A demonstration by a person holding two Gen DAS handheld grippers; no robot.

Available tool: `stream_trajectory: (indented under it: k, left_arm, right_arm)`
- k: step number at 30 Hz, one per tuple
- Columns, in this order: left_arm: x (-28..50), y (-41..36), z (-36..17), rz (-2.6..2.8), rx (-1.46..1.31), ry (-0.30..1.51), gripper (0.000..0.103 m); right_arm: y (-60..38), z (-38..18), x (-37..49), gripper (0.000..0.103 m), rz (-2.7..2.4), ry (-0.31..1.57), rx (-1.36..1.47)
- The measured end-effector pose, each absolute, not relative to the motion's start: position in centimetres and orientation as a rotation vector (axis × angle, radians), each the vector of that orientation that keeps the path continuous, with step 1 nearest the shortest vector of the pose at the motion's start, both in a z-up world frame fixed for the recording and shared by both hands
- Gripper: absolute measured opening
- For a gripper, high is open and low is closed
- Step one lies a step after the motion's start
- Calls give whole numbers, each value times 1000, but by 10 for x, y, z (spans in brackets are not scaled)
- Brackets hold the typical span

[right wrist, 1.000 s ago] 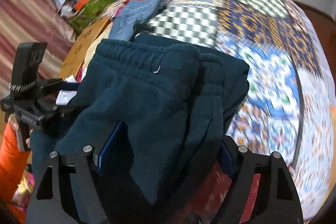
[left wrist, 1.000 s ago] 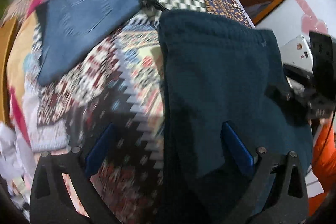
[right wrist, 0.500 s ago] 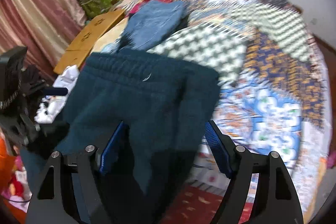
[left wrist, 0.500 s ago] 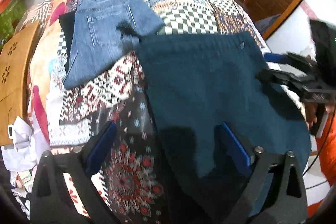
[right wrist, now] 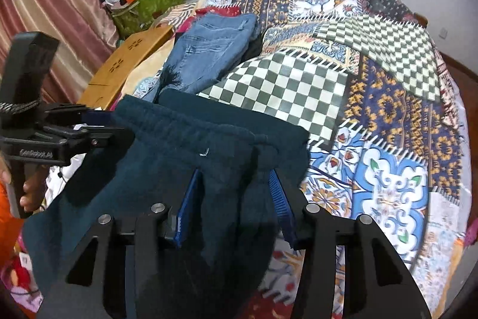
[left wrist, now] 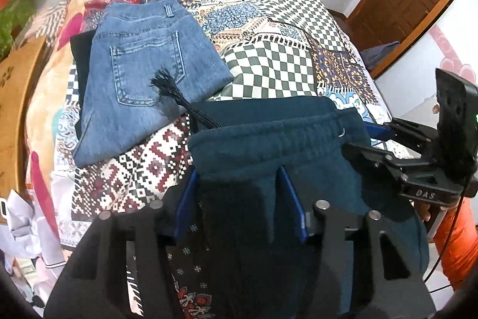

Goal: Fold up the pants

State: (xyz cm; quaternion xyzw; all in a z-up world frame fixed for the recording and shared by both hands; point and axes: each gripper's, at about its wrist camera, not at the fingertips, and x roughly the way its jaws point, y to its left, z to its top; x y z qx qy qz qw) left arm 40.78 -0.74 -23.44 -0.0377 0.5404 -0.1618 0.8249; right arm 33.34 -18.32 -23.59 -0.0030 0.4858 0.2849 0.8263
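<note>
— Where are the pants (left wrist: 269, 151)?
— On the bed (left wrist: 269, 65), waistband bunched between both grippers.
— The jaws?
— Left gripper (left wrist: 239, 199) and right gripper (right wrist: 236, 193) are closing, fabric between each.

"DAS" stands on the right gripper (left wrist: 370, 136); lettering on the left gripper (right wrist: 101, 129) is unreadable

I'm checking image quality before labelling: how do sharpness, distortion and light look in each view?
Left wrist: sharp, jeans stitching crisp; fisheye bulges the quilt, dark vignetted corners. Right wrist: slightly softer, quilt edge smeared at right; same bulge. Both: dark teal pants lose detail in shadow near the jaws.
</note>
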Motion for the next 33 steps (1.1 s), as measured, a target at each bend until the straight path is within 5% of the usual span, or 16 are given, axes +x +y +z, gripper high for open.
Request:
stream_trajectory:
  k: [6, 8, 13, 18, 23, 27, 29, 33]
  left_arm:
    - [400, -12, -216, -343, -53, 1084, 40]
    - [398, -14, -206, -346, -47, 1058, 34]
    - [399, -24, -181, -345, -9, 981, 30]
    - [413, -24, -208, -308, 19, 1066, 35]
    - [421, -11, -250, -275, -20, 1158, 44]
    - [420, -8, -251, -273, -32, 1149, 44]
    - [417, -10, -247, -266, -29, 1135, 43]
    - [407, -18, -218, -258, 28, 1026, 28]
  right_arm:
    - [-187, -233, 335, 32, 620, 1017, 11]
    - [-190, -226, 328, 12, 646, 983, 29]
    - [-183, -202, 316, 13, 620, 873, -72]
    - [-184, -213, 329, 37, 570, 938, -78]
    - [-191, -237, 344, 45, 592, 1017, 18]
    - [-190, -244, 349, 44, 638, 1054, 40]
    - [-189, -240, 344, 35, 651, 1039, 23]
    - [-189, -223, 331, 28, 647, 958, 1]
